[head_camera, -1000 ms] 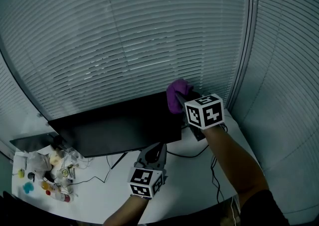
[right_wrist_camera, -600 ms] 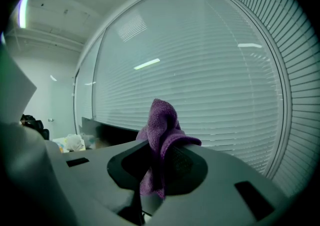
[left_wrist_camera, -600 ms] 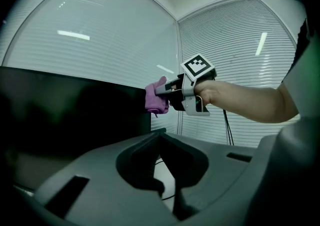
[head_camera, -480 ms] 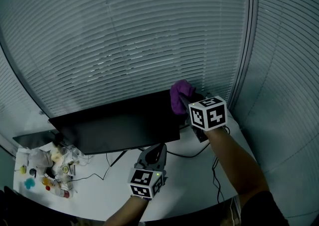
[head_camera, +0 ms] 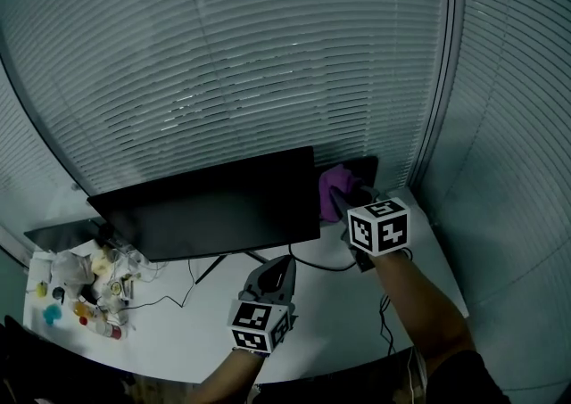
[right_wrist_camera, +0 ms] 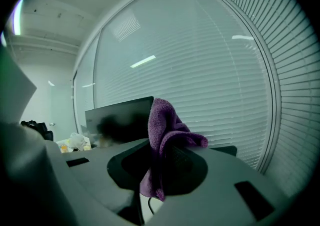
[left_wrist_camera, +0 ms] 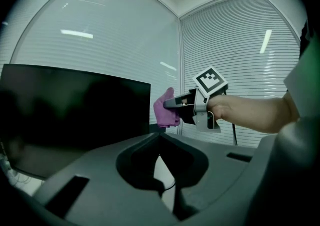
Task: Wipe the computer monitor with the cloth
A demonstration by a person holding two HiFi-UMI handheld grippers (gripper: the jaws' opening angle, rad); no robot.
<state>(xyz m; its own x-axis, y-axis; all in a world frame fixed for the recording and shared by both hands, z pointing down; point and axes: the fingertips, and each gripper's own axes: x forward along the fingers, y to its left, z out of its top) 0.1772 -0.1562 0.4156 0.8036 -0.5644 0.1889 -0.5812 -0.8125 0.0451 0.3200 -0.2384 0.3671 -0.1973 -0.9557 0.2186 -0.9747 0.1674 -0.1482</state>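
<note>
While the head view puts the purple cloth (head_camera: 334,193) just beside the right edge of the monitor (head_camera: 214,210), only the right gripper view shows the right tongs (right_wrist_camera: 162,145) clamped on it; the left tongs (left_wrist_camera: 160,136) are closed, empty.

Dim, cool blue-grey cast. Light streaks (left_wrist_camera: 77,34) glare on blinds (head_camera: 268,54), upper left of frame. Screen of monitor (head_camera: 214,210) near black. Strong fisheye bend at edges; gripper views vignetted, near foreground soft.
</note>
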